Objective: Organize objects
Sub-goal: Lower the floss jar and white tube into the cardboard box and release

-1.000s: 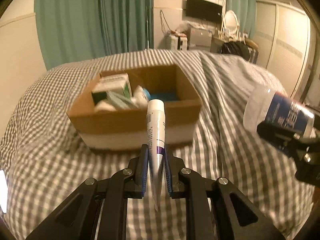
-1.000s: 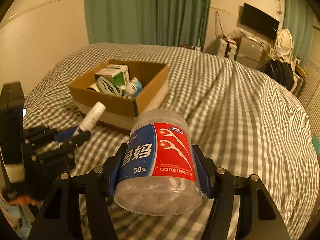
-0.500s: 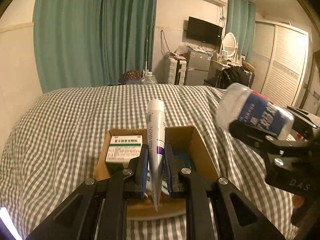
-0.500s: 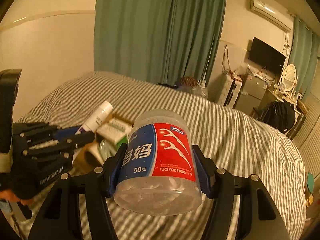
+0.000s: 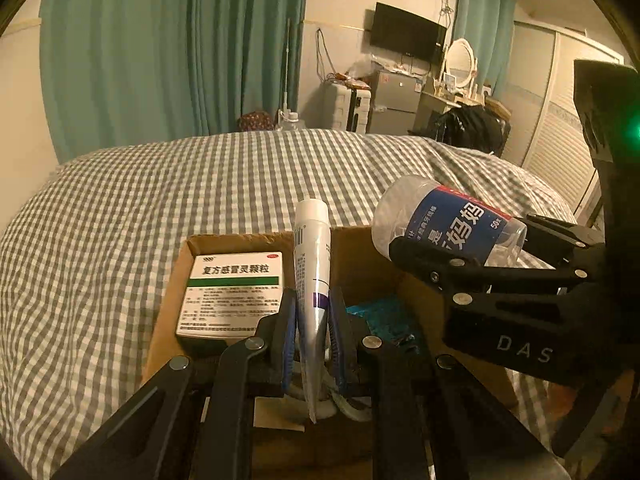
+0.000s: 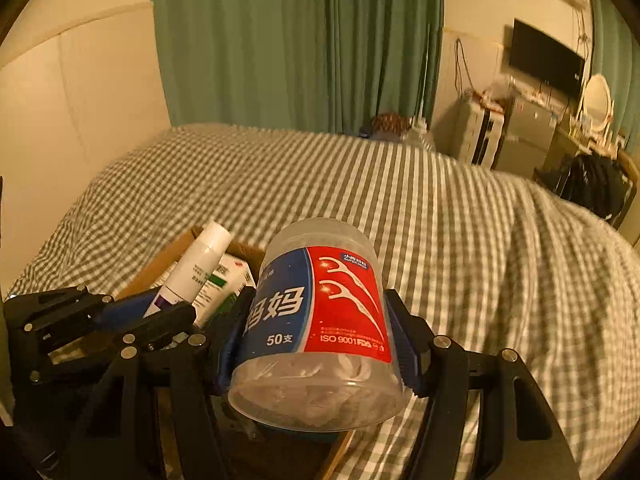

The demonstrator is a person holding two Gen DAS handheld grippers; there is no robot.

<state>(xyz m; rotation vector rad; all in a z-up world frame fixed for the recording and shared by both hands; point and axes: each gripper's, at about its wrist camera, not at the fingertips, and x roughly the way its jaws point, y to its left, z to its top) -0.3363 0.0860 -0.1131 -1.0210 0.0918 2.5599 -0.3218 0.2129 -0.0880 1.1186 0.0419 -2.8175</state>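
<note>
Both grippers over the open box [image 5: 360, 248] on the checked bed [image 5: 120, 220]. The left gripper [image 5: 312, 320] is clenched on a white tube [image 5: 312, 248], cap pointing up and away, crimped tail hanging below the pads. The right gripper [image 6: 316, 328] grasps a clear floss jar [image 6: 320, 312] across its labelled body; the jar lies tilted, its base toward the camera.

Risks, as judged: the two grippers are close together over one small box, so either could knock the other on lowering. The box already holds a medicine carton [image 5: 234, 284] at left and a blue packet [image 5: 380, 316] at right, so a released jar may land on them, roll, and tip over the low wall onto the bed. The tube, pinched near its tail, could swing or slip free early.

Relative to the jaws: the tube stands between the left pads, above the box's middle; the jar fills the right jaws, over the box's right part in the left view.
</note>
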